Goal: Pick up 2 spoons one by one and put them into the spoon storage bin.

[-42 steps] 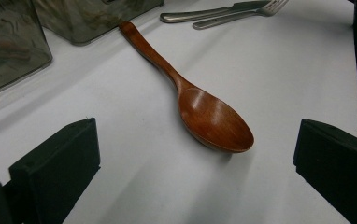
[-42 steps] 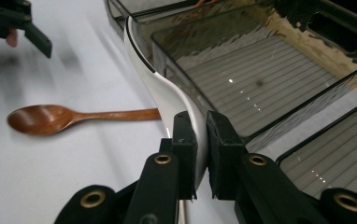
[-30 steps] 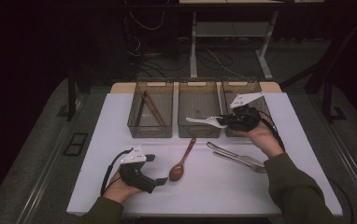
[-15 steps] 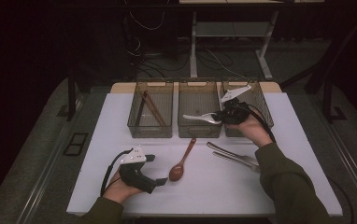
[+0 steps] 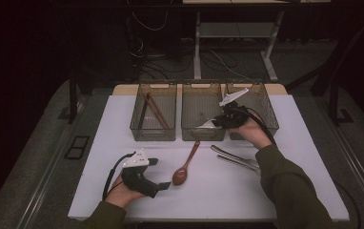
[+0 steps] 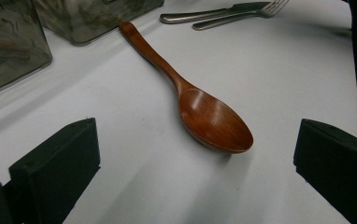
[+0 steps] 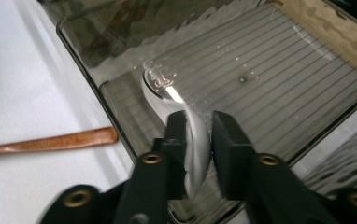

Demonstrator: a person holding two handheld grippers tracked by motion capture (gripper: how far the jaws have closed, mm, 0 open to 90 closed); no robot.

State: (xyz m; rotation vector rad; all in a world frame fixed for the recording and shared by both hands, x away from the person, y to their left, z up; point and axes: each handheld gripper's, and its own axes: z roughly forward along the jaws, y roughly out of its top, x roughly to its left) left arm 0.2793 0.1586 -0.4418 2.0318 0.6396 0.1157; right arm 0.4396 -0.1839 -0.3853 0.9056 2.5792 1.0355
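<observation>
My right gripper reaches into the middle clear bin, where it holds a white spoon by the handle. The jaws have just been opening, but the handle still fills the gap between the pads. The spoon's bowl points down at the bin's ribbed floor. Near the table's front, my left gripper rests open on its side. A brown wooden spoon lies just ahead of it, bowl towards the jaws, untouched.
The left bin holds brown wooden sticks. The right bin stands behind my right hand. A metal knife and fork lie on the white tabletop, right of the wooden spoon.
My right gripper has carried the white spoon left and down, from above the right bin into the middle bin. The left gripper has stayed put.
</observation>
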